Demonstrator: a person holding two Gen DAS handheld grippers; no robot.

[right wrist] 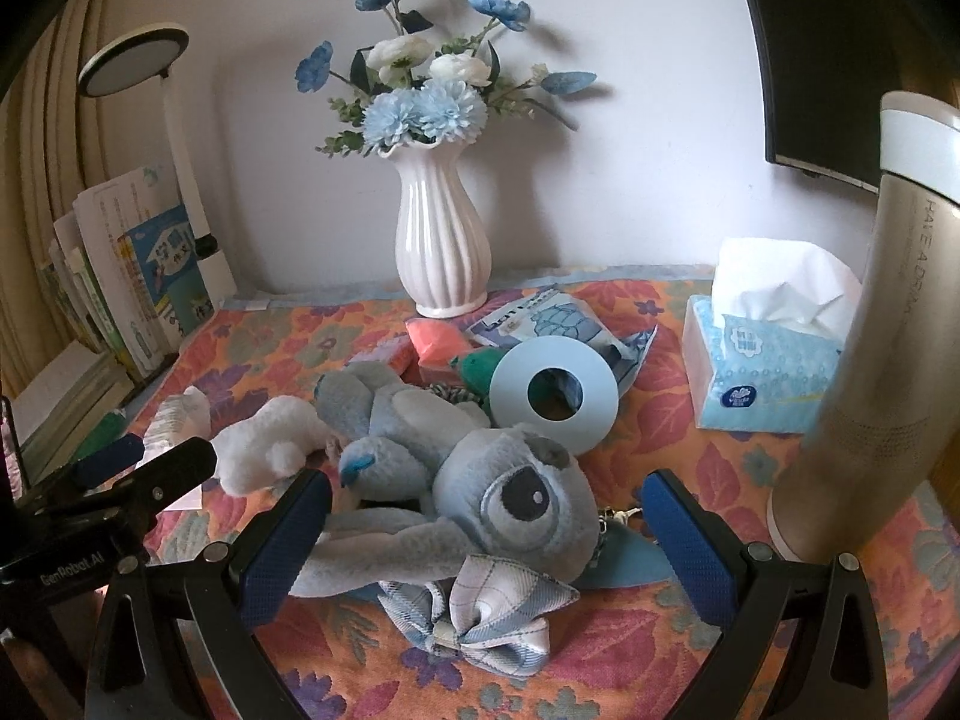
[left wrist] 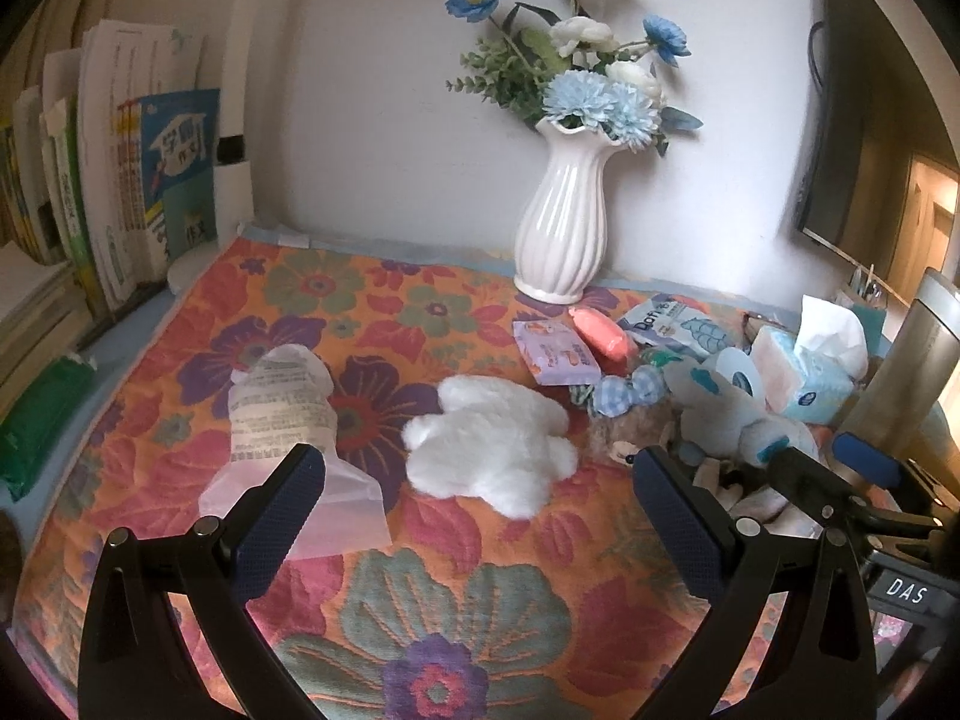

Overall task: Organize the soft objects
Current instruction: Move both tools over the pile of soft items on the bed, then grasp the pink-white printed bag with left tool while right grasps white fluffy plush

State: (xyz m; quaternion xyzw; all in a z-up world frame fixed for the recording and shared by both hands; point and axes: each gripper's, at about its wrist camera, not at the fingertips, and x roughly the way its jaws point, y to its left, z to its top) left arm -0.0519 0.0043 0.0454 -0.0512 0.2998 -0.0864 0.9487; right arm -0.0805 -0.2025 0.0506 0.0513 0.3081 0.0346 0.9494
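Observation:
A fluffy white plush point(left wrist: 489, 441) lies mid-table on the floral cloth point(left wrist: 456, 618); my left gripper point(left wrist: 480, 516) stands open just in front of it, touching nothing. Left of that plush lies a printed plastic pouch point(left wrist: 282, 420). A blue-grey plush with a big eye point(right wrist: 456, 480) and a plaid bow point(right wrist: 474, 612) lies between the wide-open fingers of my right gripper point(right wrist: 489, 540), not clamped. The white plush point(right wrist: 264, 444) shows at its left. A pale blue ring point(right wrist: 555, 393), an orange packet point(left wrist: 603, 336) and a lilac wipes pack point(left wrist: 555, 351) lie behind.
A white ribbed vase point(left wrist: 561, 222) with blue flowers stands at the back. A tissue box point(right wrist: 762, 372) and a tall metal flask point(right wrist: 870, 360) stand at the right. Books point(left wrist: 138, 192) and a lamp point(right wrist: 180, 138) fill the left side. A green pack point(left wrist: 42, 420) lies at the left edge.

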